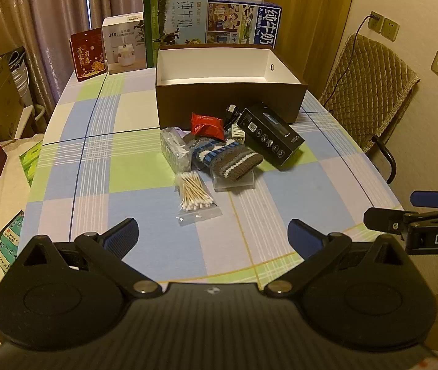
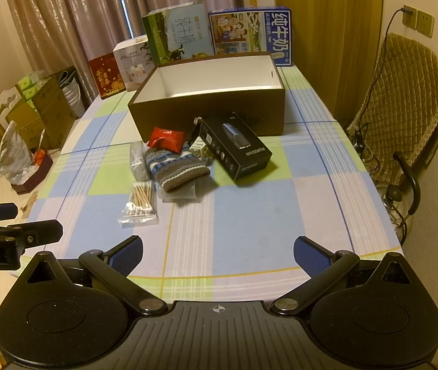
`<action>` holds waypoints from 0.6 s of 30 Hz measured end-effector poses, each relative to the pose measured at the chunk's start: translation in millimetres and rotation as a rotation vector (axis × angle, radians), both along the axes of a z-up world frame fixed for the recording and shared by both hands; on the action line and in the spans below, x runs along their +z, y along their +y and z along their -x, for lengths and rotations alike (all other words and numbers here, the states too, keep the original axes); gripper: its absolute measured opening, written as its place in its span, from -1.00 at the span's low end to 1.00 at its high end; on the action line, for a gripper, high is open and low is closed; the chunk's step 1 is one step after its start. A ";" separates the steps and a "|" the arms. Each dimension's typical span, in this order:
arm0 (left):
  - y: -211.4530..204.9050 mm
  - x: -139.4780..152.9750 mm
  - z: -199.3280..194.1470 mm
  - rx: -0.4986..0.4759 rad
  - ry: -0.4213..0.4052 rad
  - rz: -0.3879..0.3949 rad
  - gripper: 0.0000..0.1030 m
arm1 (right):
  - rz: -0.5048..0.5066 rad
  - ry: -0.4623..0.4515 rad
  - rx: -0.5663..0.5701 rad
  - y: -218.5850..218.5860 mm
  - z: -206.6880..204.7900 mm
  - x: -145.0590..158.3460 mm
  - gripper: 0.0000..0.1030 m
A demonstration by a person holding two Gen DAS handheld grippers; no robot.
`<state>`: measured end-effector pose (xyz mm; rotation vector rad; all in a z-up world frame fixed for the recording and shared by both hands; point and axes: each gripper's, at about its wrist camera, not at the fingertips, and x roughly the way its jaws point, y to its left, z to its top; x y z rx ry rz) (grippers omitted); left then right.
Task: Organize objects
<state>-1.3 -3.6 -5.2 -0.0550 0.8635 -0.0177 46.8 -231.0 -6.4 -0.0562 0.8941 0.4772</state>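
A long table under a checked cloth of blue, green and lilac squares [image 1: 120, 160] is filling the middle of both views. Pinkish-brown curtains [image 1: 34, 9] are hanging across the upper left, a yellow-brown wooden door [image 2: 326, 30] is standing at upper right, and a chair draped in a quilted tan cover [image 1: 370, 92] is sitting at the right edge below two wall sockets.

Four printed cartons are standing in a row along the table's far end: a small red one [image 1: 88, 54], a white humidifier one [image 1: 123, 43], a tall green-and-white milk one [image 1: 174, 18] and a blue milk one [image 1: 243, 21]. In front of them one open dark-brown cardboard box with a white inside [image 1: 229, 98] is lying empty.

The loose things are lying in a cluster just before that box, centre frame: one black rectangular product box [image 1: 269, 134], one red crinkled packet [image 1: 208, 126], one striped grey-blue knitted hat [image 1: 228, 157], one clear bag of cotton swabs [image 1: 196, 197], and one clear packet [image 1: 174, 149] whose contents are hard to make out. A black cable and a white item are mostly hiding behind the hat and black box; a clear flat case is peeking out under the hat.

The left gripper [image 1: 212, 236] and the right gripper [image 2: 217, 254] are both hovering over the near table edge, blue-padded fingers spread wide, holding nothing. Each is showing partly at the edge of the other's view.
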 end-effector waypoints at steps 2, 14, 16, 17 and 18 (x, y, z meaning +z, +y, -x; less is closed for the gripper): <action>-1.4 0.1 -1.5 0.001 0.000 -0.001 0.98 | 0.000 -0.001 0.002 0.3 -0.4 -0.6 0.97; -0.9 2.0 0.0 0.017 -0.001 -0.004 0.98 | -0.006 -0.003 0.011 -2.8 2.4 -2.3 0.97; -1.1 2.0 -0.2 0.016 0.000 -0.005 0.98 | -0.004 -0.004 0.010 -2.6 2.0 -2.1 0.97; -0.7 1.8 -0.8 0.015 0.001 -0.004 0.98 | -0.005 -0.003 0.010 -2.7 1.9 -2.0 0.97; 0.0 1.4 -1.0 0.015 0.001 -0.003 0.98 | -0.005 -0.003 0.010 -2.4 1.6 -1.9 0.97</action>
